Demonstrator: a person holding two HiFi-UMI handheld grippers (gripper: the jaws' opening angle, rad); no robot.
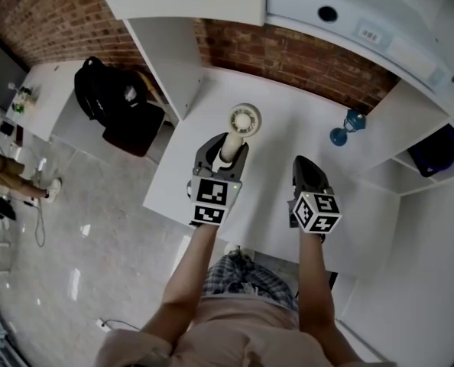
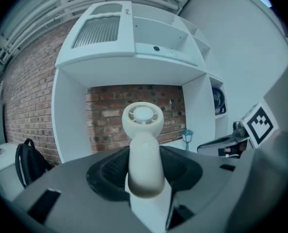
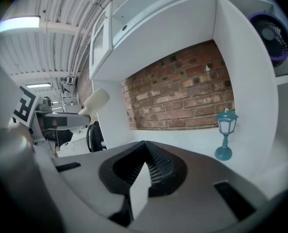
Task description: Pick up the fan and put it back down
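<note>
Left gripper view: we are clamping the fan (image 2: 142,118) by its handle in our left gripper (image 2: 144,154); our right gripper (image 3: 143,144) is hovering clenched, empty.

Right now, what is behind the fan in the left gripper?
A brick wall inside the white alcove, with a teal lamp to the fan's right. The fan and left gripper cover whatever lies behind them.
</note>
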